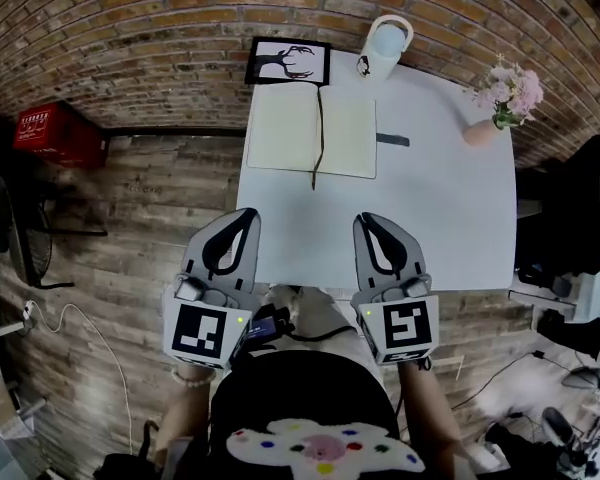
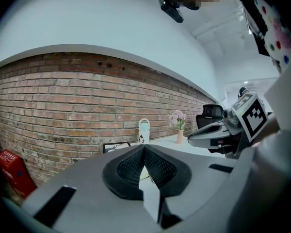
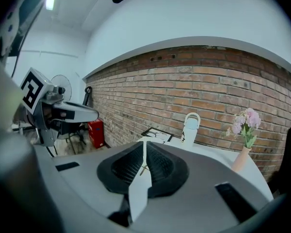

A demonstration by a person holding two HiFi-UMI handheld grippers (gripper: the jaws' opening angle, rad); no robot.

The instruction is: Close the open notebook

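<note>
An open notebook (image 1: 312, 133) with cream pages and a dark ribbon down its spine lies flat at the far side of the white table (image 1: 430, 218). My left gripper (image 1: 248, 214) hovers over the table's near left corner, jaws shut and empty. My right gripper (image 1: 365, 219) hangs over the near edge of the table, also shut with nothing in it. Both sit well short of the notebook. In the left gripper view the tips (image 2: 144, 147) meet, and the right gripper (image 2: 218, 132) shows at the right. In the right gripper view the tips (image 3: 144, 142) also meet.
Behind the notebook stand a framed deer picture (image 1: 289, 62) and a pale blue bottle with a handle (image 1: 384, 46). A vase of pink flowers (image 1: 502, 103) sits at the far right corner. A dark pen (image 1: 392, 139) lies right of the notebook. A red crate (image 1: 52, 132) is on the floor.
</note>
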